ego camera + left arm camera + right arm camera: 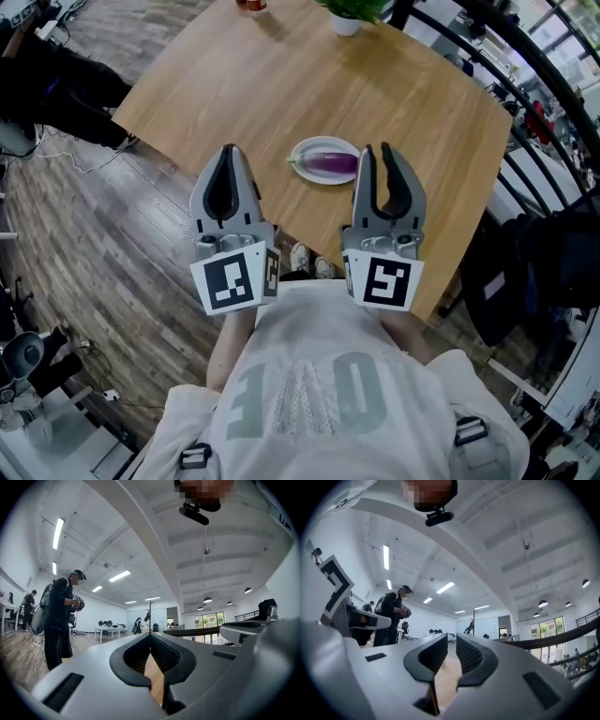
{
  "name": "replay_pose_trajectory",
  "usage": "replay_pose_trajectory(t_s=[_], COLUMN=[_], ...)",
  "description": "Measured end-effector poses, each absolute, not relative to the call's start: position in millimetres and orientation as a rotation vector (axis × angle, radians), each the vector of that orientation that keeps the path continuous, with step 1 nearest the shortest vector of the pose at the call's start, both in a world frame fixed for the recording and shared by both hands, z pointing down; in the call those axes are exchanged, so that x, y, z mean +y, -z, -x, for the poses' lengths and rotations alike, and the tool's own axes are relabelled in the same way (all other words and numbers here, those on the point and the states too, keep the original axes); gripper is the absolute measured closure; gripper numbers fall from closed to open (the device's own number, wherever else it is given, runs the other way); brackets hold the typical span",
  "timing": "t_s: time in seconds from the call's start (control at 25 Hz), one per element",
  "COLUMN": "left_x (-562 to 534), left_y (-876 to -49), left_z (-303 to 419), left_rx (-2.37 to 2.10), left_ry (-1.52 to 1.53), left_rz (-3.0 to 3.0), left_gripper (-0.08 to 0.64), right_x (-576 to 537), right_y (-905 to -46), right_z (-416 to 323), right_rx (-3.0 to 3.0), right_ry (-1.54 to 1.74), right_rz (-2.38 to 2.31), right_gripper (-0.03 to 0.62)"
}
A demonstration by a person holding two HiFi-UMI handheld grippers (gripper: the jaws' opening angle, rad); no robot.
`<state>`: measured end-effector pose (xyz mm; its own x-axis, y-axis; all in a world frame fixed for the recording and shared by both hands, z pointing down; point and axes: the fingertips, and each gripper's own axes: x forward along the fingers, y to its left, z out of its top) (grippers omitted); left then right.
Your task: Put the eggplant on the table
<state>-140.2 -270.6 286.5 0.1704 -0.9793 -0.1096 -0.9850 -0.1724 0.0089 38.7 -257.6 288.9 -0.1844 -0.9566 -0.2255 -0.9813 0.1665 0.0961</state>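
Observation:
A purple eggplant (333,163) lies on a small white plate (304,151) near the front edge of the wooden table (281,84). Both grippers are raised close to my chest, pointing out over the table. In the head view my left gripper (230,152) is left of the plate, its tips meeting with nothing between them. My right gripper (376,152) sits just right of the eggplant without touching it. Its jaws stand a narrow gap apart and are empty. The left gripper view shows the left gripper (150,635) tips touching. In the right gripper view the right gripper (451,637) shows a slit.
A potted plant (347,17) and a red object (251,5) stand at the table's far edge. A black railing (534,159) runs along the right. Another person (58,616) stands on the wooden floor to the left, and desks stand at the room's far end.

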Motion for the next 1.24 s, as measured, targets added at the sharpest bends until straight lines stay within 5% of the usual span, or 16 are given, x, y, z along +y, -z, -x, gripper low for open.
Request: replay_pose_trajectory(t_s=[0.16, 1.24], left_x=[-269, -254], left_y=[-281, -279], left_z=[129, 114], left_rx=[1.922, 1.871], left_ry=[-0.186, -0.217], left_rz=[2.362, 2.396], left_gripper=[0.551, 0.551], right_x=[-257, -252], right_y=[-298, -310], right_z=[-22, -13], right_rx=[2.41, 2.489], right_ry=[-0.294, -0.173], right_rz=[1.879, 1.884], right_gripper=[0.572, 0.574])
